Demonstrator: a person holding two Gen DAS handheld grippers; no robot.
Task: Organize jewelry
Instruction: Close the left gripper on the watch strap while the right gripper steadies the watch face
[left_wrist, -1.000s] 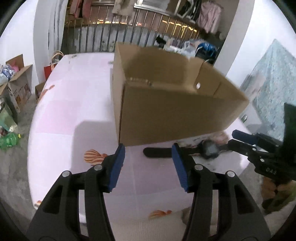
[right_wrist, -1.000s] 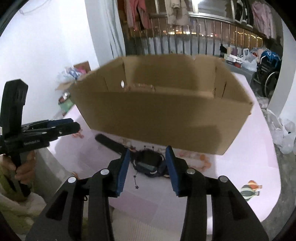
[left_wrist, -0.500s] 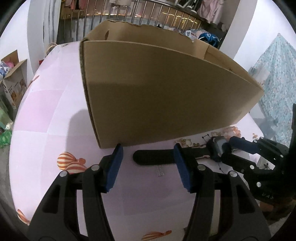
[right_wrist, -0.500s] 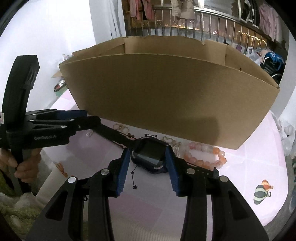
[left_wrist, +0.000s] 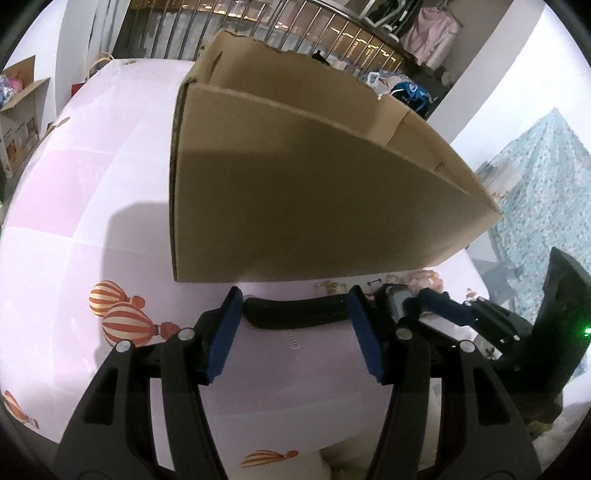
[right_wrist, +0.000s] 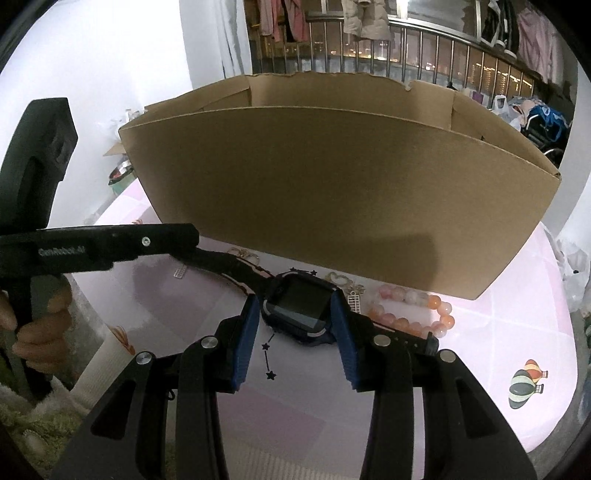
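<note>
A dark blue smartwatch (right_wrist: 300, 303) with a black strap (left_wrist: 295, 312) lies on the pink table in front of a brown cardboard box (right_wrist: 332, 184). My right gripper (right_wrist: 295, 314) is shut on the watch body, its blue pads against both sides. My left gripper (left_wrist: 293, 317) is open, its pads on either side of the strap's end. In the right wrist view the left gripper (right_wrist: 184, 240) reaches over the strap from the left. A peach bead bracelet (right_wrist: 413, 310) and small metal charms (right_wrist: 341, 278) lie beside the watch.
The box (left_wrist: 314, 192) stands close behind the jewelry and fills the middle of both views. The tablecloth (left_wrist: 74, 229) is pink with balloon prints. The table's front edge is just below both grippers. A railing and hanging clothes are far behind.
Both grippers have come lower and closer to the table. The right gripper's pads now sit against the watch body. The left gripper has moved up to the strap's end.
</note>
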